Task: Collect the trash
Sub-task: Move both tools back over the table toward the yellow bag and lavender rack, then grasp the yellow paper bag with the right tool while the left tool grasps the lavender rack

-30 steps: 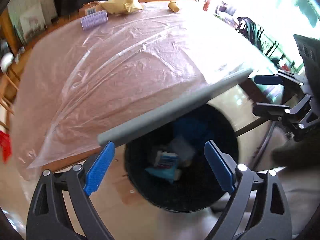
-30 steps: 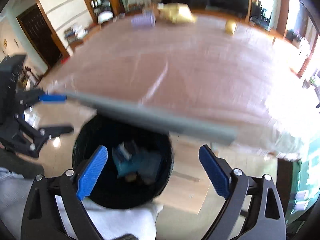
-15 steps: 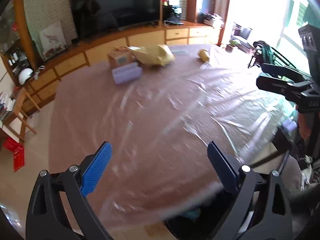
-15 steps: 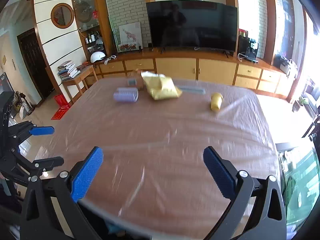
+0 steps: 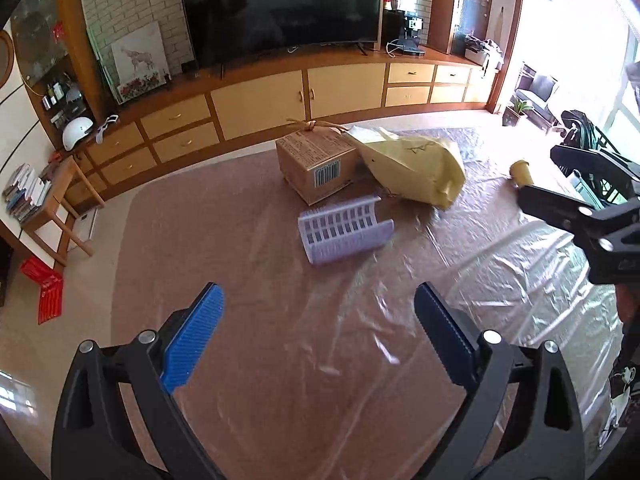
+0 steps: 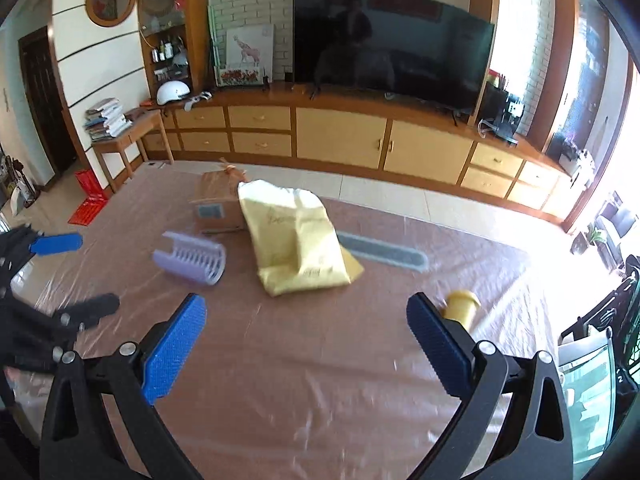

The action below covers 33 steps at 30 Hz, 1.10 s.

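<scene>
Reaching out over the table with both sets of fingers wide and empty, I'd send the left gripper to the lilac rack at twelve o'clock, the right gripper to the yellow cup at two o'clock, slowing before closing.

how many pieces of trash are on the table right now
5: cardboard box at the far side, yellow bag beside it, lilac ribbed holder nearer, grey strip behind the bag, yellow cup at right. More could hide behind the bag.
</scene>
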### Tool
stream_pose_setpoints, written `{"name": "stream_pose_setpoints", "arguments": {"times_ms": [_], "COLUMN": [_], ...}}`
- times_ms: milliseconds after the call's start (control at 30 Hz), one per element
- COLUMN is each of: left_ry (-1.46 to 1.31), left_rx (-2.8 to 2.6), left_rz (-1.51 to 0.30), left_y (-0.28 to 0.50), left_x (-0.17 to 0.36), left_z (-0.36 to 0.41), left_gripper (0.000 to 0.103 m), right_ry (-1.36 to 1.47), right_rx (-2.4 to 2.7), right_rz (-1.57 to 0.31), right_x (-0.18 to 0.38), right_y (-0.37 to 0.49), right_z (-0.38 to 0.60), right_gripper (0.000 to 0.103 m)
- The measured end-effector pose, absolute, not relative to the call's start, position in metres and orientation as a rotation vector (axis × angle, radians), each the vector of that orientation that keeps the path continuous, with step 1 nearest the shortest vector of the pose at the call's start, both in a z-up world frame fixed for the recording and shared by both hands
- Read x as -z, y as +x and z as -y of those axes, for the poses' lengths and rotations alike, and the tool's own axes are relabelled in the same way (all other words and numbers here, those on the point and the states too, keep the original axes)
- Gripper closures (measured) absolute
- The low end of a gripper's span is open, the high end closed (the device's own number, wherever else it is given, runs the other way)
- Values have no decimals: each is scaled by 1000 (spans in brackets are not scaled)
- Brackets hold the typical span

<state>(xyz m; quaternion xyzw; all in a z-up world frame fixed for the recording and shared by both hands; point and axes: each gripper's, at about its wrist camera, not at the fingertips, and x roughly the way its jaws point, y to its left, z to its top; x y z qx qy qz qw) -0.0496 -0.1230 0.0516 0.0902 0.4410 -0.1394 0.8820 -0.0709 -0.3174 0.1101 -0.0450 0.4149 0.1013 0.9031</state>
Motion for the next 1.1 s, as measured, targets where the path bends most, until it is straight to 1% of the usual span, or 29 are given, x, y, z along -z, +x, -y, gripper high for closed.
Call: {"name": "stream_pose_setpoints", "arguments": {"times_ms": [167,367,567,667,833,900,933,967,1000,1067,1100], "left_ry": [208,197,166,153,129,129,129,126,121,105,97], "left_rx": [298,320,306,293,281,284,284,285,289,304,309], "left_rz": [-921,-937,-954,-965,-949,-949,-948,-949,-952,-965,-959], "left_y": [-36,-18,-4,1,5,5,5,6,6,6,6], "left_x": [-40,-29,-17,-13,-10,-8,-8,-7,-6,-4,-4], "left_z": [133,143,147,150,155,157,159,159,159,158,157], "left_gripper": [6,6,6,6,6,6,7,11,18,24,24], "right_ry": [-69,-36,-90,-70,-42,-38,-30,-23,-20,-20,-21], "right_rx": [-232,-352,-401,-399,-387,-390,-397,-402,-403,-406,-408], "right_rz": [-912,-994,-1060,-1082,-1070,-1061,-1065,-1074,-1076,-1067,-1062], "right_x": [-93,-72,-52,-44,-37,-36,-34,-33,-31,-32,-33], "right_y": [-19,21,43,51,52,51,51,52,53,51,50], "right_z": [311,306,298,296,294,292,292,290,289,290,289], "right_gripper": [4,4,4,4,4,8,16,23,26,36,38]}}
